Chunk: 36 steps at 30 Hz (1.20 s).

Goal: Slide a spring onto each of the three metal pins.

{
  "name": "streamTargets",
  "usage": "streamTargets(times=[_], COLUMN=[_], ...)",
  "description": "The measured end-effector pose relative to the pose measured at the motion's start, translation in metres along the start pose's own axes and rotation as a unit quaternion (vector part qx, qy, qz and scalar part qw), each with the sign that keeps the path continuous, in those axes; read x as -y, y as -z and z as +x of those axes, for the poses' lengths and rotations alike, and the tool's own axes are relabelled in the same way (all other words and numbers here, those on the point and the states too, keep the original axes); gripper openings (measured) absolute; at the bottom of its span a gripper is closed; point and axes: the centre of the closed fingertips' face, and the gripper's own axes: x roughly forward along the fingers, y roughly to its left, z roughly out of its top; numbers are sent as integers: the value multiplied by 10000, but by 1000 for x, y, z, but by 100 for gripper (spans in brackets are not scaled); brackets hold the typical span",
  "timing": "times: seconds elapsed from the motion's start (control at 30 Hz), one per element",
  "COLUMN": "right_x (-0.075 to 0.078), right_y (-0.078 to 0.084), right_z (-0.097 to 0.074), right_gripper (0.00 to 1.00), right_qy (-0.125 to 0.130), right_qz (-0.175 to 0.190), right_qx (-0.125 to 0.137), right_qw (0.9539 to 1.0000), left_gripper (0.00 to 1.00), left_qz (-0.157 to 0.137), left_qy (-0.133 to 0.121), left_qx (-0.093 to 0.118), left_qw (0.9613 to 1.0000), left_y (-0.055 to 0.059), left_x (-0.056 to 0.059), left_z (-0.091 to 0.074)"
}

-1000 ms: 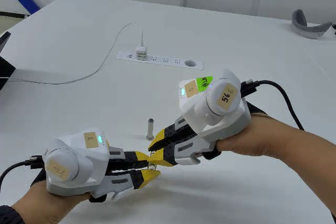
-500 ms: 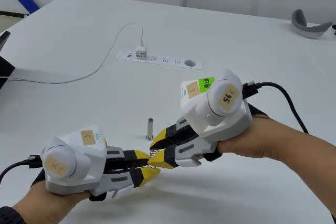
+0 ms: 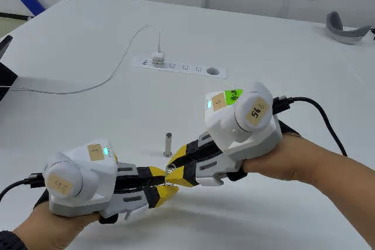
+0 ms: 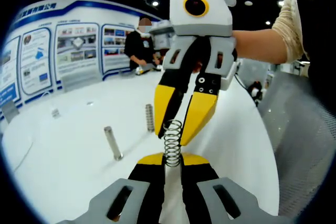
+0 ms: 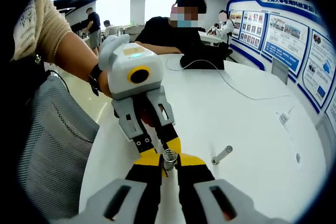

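Right tool (image 5: 168, 164) has shifted slightly rightward, grip indeterminate, yellow tips at the wire coil spring (image 4: 172, 139); left tool (image 4: 172, 160) clenches its base.

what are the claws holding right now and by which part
The left claw pinches a small silver coil spring by one end; the right claw flanks the other end, grip unclear.
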Motion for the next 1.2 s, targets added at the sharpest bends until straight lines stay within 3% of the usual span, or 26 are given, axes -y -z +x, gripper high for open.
streamTargets(times=[0.57, 1.2], right_x=[4, 16], right_y=[-5, -12], right_z=[0, -8], right_gripper=[12, 12], right_qy=[101, 309], right_qz=[73, 153], right_qx=[151, 282], right_qw=[9998, 9990], left_gripper=[12, 36], left_qz=[100, -218], left_qy=[-107, -471], left_qx=[17, 33], left_qw=[9999, 9986], left_y=[-5, -2], left_x=[-4, -22], left_z=[-1, -10])
